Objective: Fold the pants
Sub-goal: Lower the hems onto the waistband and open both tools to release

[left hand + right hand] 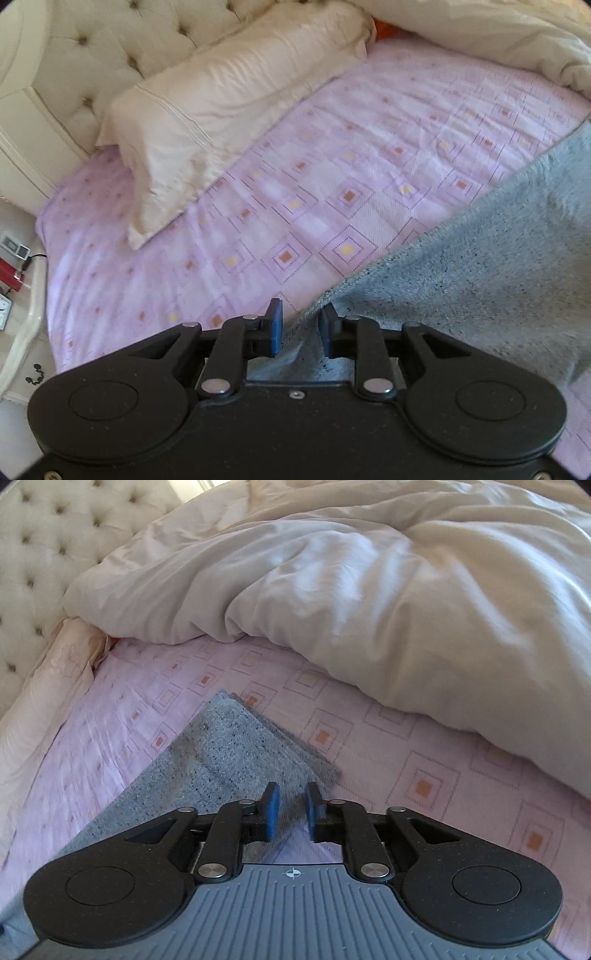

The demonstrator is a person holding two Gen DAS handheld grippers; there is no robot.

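The grey speckled pants (480, 266) lie on the pink patterned bed sheet (295, 192). In the left wrist view their edge runs diagonally from the right down between my left gripper's (301, 326) blue pads, which stand apart over that edge. In the right wrist view a pant leg end (236, 749) lies flat on the sheet (424, 760), its hem pointing toward the headboard. My right gripper (291, 810) is open just above the leg's near edge, with nothing between the pads.
A cream pillow (229, 110) lies along the tufted headboard (110, 44). A bunched white duvet (369, 590) covers the far side of the bed. A nightstand with small items (14, 266) stands left of the bed.
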